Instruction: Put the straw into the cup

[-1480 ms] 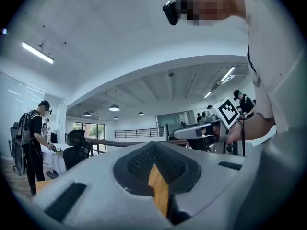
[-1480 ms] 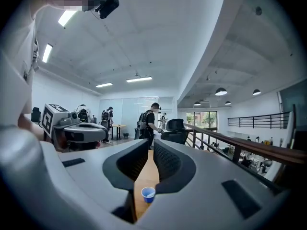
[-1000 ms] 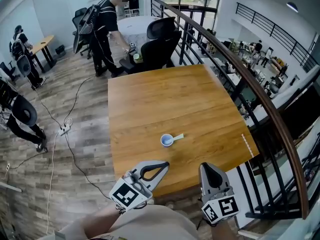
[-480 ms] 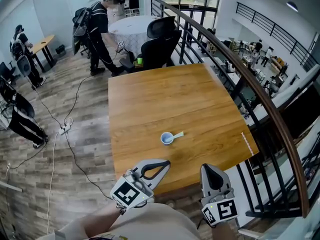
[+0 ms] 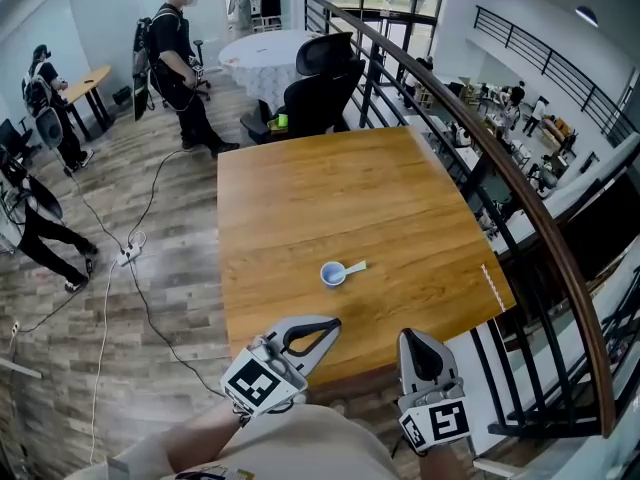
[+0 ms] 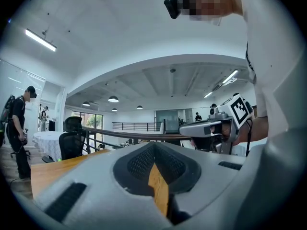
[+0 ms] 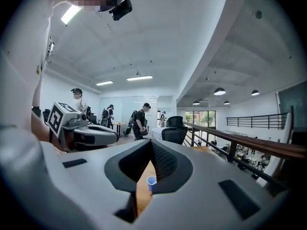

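Two level claws, left claw (image 5: pixel 331 325) and right claw (image 5: pixel 412 336), closed and empty, at table (image 5: pixel 330 188) edge, cup (image 5: pixel 332 275) ahead.

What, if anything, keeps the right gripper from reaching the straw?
Likely nothing, so yes: only bare table lies between the right gripper and the straw beside the cup; its shut jaws must open first.

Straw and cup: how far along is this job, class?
Done: nothing; the straw lies on the table beside the blue cup, not in it. In hand: nothing; the left gripper and right gripper are shut and empty near the table's near edge. Left: grasp the straw and put it into the cup.
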{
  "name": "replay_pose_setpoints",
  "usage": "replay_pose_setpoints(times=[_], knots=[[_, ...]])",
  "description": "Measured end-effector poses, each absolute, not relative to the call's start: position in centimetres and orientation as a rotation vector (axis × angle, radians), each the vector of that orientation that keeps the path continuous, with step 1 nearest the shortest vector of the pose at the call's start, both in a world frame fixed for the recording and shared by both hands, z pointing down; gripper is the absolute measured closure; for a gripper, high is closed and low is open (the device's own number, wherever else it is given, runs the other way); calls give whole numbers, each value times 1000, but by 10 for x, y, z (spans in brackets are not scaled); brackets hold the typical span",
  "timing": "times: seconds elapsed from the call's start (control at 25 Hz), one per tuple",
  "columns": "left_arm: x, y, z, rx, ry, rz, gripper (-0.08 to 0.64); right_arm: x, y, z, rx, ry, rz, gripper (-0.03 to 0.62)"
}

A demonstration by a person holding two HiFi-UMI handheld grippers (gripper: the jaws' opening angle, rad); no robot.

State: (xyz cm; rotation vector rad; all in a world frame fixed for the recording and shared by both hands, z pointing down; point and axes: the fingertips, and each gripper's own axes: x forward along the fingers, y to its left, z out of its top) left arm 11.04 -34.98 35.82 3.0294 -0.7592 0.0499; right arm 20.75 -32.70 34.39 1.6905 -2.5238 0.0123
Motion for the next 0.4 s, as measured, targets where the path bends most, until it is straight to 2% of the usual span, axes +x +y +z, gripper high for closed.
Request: replay_pose_setpoints(times=[0.4], knots=[[118,-342,368,3045,-723,85,546,206,-324,362,1685,-2516,48,572]])
